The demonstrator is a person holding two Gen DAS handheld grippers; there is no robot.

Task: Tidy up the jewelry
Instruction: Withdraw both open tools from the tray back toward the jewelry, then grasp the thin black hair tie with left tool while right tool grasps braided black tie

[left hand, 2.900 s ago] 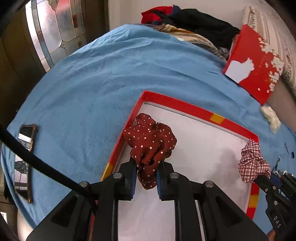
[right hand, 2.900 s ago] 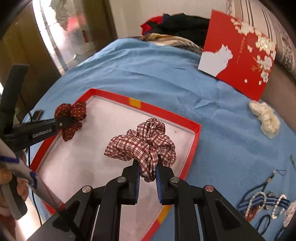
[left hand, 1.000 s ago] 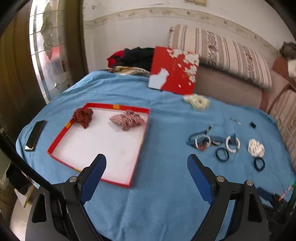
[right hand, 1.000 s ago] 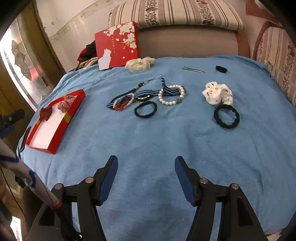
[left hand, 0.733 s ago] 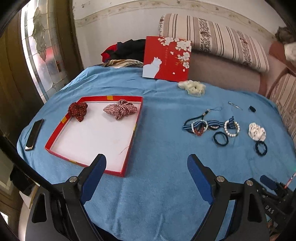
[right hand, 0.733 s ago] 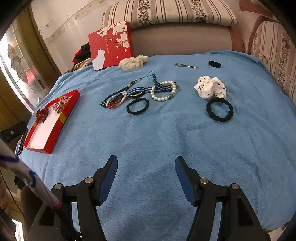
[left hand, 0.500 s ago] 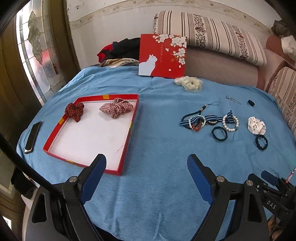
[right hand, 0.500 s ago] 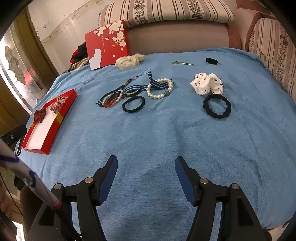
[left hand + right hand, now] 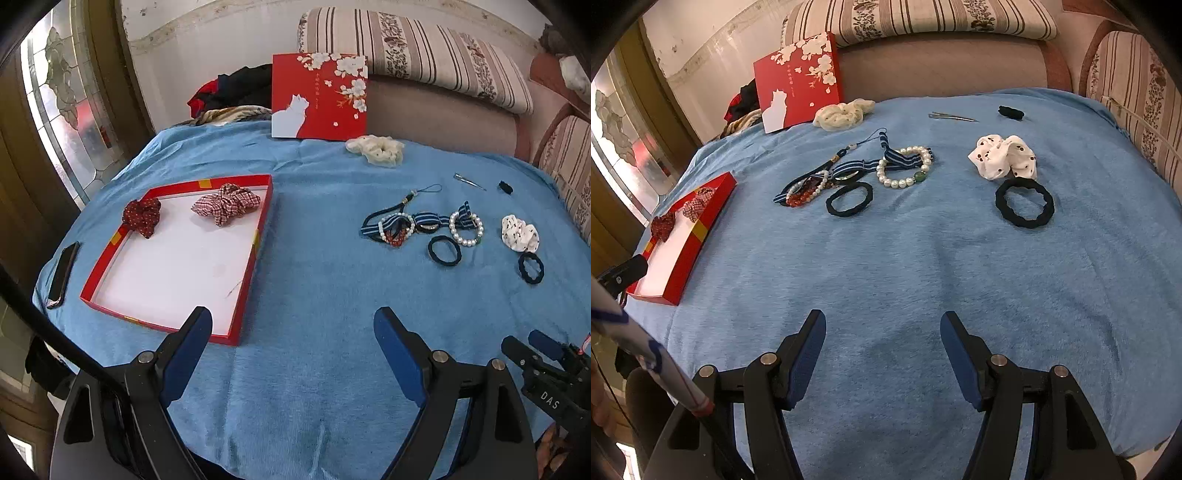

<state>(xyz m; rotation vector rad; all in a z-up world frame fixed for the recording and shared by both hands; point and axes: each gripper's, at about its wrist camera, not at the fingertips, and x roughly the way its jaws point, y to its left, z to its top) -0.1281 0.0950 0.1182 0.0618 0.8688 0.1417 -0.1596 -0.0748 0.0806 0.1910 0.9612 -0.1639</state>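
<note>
Phone [image 9: 62,269] beside red tray [image 9: 255,245], left view only.

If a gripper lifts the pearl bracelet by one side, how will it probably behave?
The pearl bracelet is a loop of separate round beads, so it will likely sag and hang loose, not keep its ring shape. The glossy beads may slip between the pads. It lies over the striped ribbon, so that piece could drag along with it.
</note>
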